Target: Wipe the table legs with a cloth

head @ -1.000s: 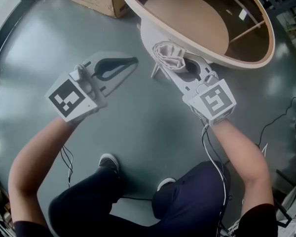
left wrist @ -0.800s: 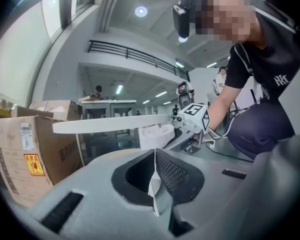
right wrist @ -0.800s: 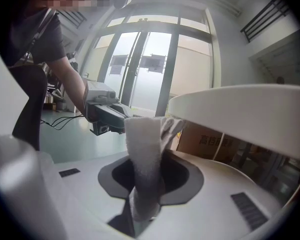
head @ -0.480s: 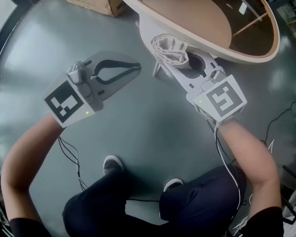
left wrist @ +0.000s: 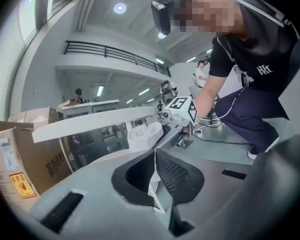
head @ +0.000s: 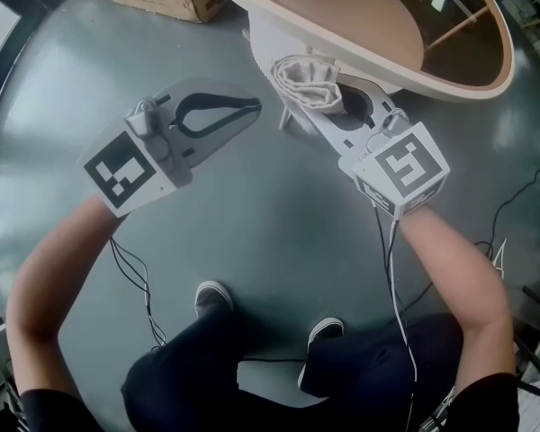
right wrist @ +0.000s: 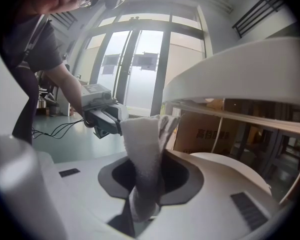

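The right tool [head: 317, 97] stays clenched on the cloth [head: 306, 77], a pale bundle standing up from its jaws at the upper centre of the head view, just under the rim of the round surface [head: 459, 86]. Against the earlier frames, tool and cloth have crept upward in the picture together with the rim, so the bundle sits as close beneath that edge as before. Whether it touches a leg I cannot tell. I judge the wipe is only being approached. The left tool [head: 248, 107], at upper left, is closed on nothing and has barely shifted above the grey floor [head: 252, 205], well apart from the surface.
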`<state>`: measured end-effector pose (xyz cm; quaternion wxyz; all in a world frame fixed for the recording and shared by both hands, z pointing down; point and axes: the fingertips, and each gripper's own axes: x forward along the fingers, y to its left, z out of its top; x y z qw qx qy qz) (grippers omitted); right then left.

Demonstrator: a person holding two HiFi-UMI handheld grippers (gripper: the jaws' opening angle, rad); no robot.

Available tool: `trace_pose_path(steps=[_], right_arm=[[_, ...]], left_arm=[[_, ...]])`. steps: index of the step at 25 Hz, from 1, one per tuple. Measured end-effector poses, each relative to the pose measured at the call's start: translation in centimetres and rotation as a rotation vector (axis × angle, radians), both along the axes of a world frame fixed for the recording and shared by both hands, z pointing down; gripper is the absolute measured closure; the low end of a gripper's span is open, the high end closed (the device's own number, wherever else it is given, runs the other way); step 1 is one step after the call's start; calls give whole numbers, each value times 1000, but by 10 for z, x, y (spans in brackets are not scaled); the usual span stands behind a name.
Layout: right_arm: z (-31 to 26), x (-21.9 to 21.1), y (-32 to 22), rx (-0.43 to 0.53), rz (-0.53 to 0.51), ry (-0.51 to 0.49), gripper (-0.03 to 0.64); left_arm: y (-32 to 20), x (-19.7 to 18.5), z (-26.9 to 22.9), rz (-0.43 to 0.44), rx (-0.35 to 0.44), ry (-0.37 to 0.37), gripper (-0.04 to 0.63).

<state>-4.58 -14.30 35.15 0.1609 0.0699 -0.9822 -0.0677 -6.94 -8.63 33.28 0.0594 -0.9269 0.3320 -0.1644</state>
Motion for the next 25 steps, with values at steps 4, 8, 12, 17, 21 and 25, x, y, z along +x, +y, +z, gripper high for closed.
trace_pose_path(steps=[4, 8, 12, 17, 21, 25], right_arm=[[11, 1, -1, -8, 13, -5, 526], [30, 4, -2, -34, 34, -2, 526], [47, 5, -2, -61, 48, 12, 526], [68, 4, -2, -85, 64, 26, 526], [81, 3, -5, -87, 80, 35, 525], [94, 2, -8, -102, 93, 46, 525]], left_arm=[[-2, -2, 8, -7, -17, 19, 584], [-7, -8, 12, -42, -32, 62, 583], [-7, -13, 18, -43, -26, 44, 583], [-8, -18, 29, -56, -32, 60, 584], [-10, -17, 35, -62, -40, 81, 584], [-12, -14, 48, -59, -62, 88, 584]])
